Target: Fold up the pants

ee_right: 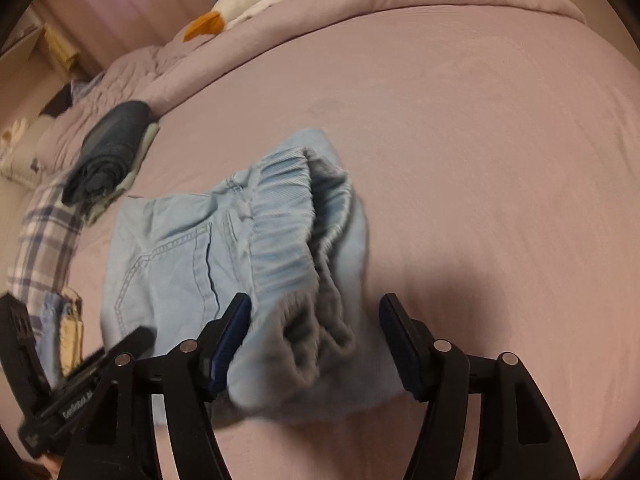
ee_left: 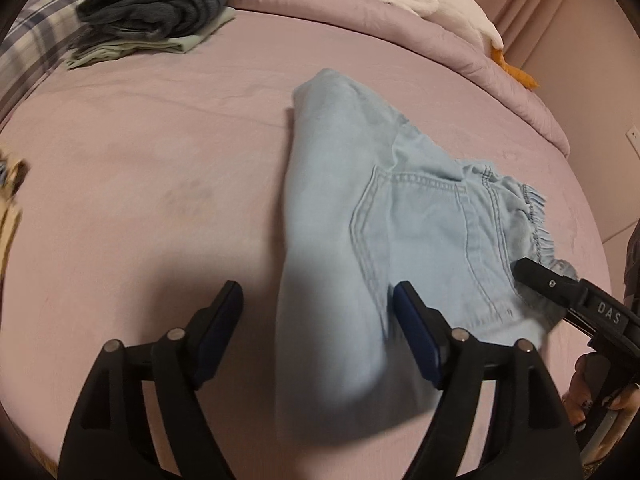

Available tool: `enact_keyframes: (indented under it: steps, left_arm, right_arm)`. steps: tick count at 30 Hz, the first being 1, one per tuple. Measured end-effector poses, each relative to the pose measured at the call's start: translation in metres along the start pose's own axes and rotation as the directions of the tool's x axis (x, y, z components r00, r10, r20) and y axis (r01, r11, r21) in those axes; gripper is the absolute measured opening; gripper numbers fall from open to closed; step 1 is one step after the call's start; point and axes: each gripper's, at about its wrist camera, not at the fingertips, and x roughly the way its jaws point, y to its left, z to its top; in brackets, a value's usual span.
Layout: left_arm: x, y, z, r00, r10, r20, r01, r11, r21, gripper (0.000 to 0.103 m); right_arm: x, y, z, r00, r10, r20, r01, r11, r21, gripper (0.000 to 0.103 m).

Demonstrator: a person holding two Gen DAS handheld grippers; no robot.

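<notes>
Pink bed [ee_left: 160,160], "DAS"-marked right tongs [ee_left: 524,270]

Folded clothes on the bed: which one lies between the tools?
The light blue pants, with a stitched pocket and gathered waistband. The dark grey garment sits stacked on a pale green one, far off.

Both wrist cameras look steeply down, close over the pink bed [ee_left: 160,168]. The left view faces the light-blue pants [ee_left: 360,200] from the leg side, the right view from the waistband end; both share the pants [ee_right: 200,248] and folded dark clothes [ee_left: 160,0].
</notes>
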Motion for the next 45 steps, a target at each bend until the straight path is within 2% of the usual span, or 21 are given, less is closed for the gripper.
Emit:
enact_keyframes:
  steps: [5, 7, 8, 12, 20, 31, 45]
  left_arm:
    - [-0.041, 0.002, -0.007, 0.995, 0.011, 0.100, -0.010, 1.000, -0.012, 0.100]
    - [-0.059, 0.001, -0.009, 0.989, 0.009, 0.144, -0.009, 1.000, -0.005, 0.102]
    - [-0.064, 0.000, -0.009, 0.988, 0.006, 0.155, -0.006, 1.000, -0.003, 0.102]
    - [-0.084, -0.003, -0.016, 0.981, -0.005, 0.195, 0.006, 1.000, -0.001, 0.102]
    - [-0.107, -0.014, -0.023, 0.970, 0.004, 0.242, -0.011, 1.000, 0.025, 0.102]
    - [-0.110, -0.019, -0.028, 0.972, -0.012, 0.233, 0.004, 0.999, 0.033, 0.102]
    - [-0.116, -0.023, -0.035, 0.963, -0.038, 0.268, 0.025, 0.998, 0.054, 0.102]
  right_arm:
    - [-0.028, 0.011, -0.006, 0.997, -0.028, 0.075, 0.032, 0.998, -0.050, 0.066]
    - [-0.040, 0.017, -0.006, 0.993, -0.028, 0.111, 0.036, 0.997, -0.074, 0.068]
    - [-0.046, 0.020, -0.006, 0.992, -0.026, 0.123, 0.036, 0.996, -0.080, 0.073]
    - [-0.070, 0.032, -0.009, 0.978, -0.008, 0.208, 0.034, 0.992, -0.120, 0.077]
    - [-0.084, 0.042, -0.018, 0.963, -0.010, 0.271, 0.054, 0.987, -0.155, 0.078]
    - [-0.095, 0.042, -0.028, 0.953, -0.028, 0.301, 0.075, 0.986, -0.148, 0.078]
    - [-0.095, 0.046, -0.033, 0.954, -0.038, 0.298, 0.087, 0.984, -0.153, 0.078]
